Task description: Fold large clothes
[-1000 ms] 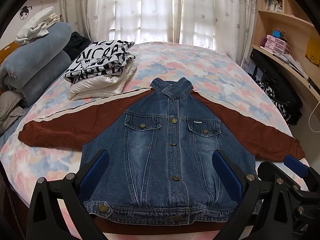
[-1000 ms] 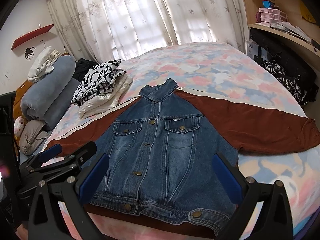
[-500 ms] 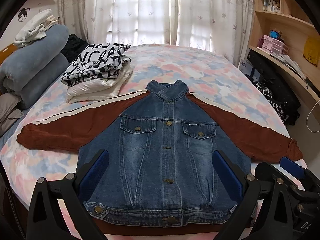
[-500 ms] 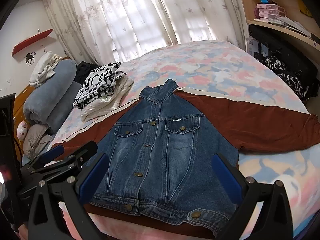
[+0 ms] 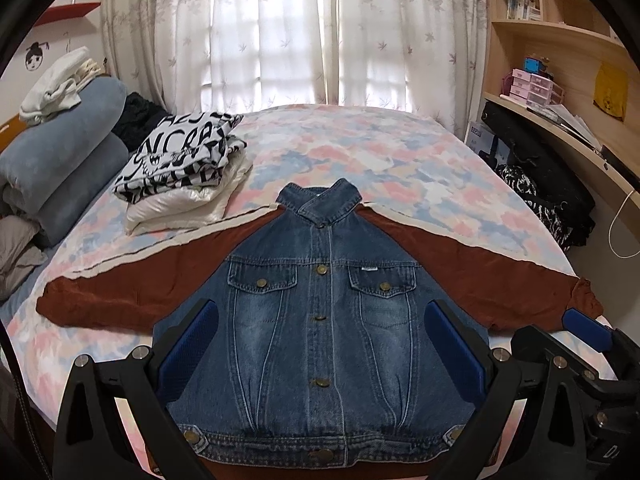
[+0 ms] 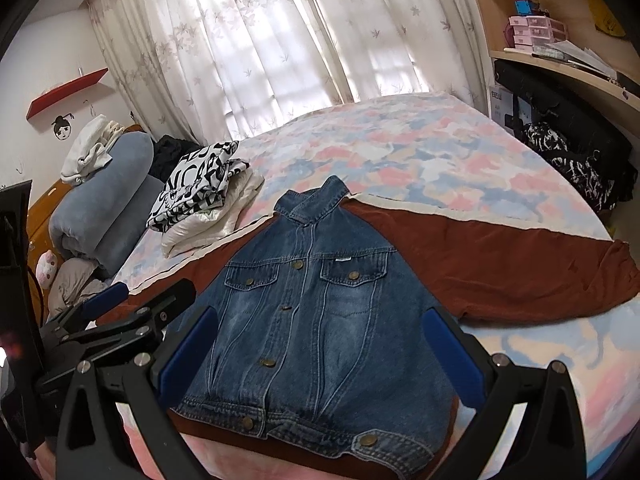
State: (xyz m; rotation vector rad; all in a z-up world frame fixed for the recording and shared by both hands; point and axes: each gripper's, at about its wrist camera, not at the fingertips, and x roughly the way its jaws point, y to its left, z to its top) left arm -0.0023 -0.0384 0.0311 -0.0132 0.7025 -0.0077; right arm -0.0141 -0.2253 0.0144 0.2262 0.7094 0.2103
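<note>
Partly hidden behind both spread-open, empty claws, left claw point(image 5: 320, 356) and right claw point(image 6: 320, 356), the jacket point(image 5: 320, 320) hem is obscured.

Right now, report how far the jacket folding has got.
Done: the jacket lies flat on the bed, buttoned, both sleeves spread out; a folded pile sits near the pillows. In hand: nothing; the left gripper and right gripper hang open over the hem. Left: every fold, sleeves in first, then the body.
</note>
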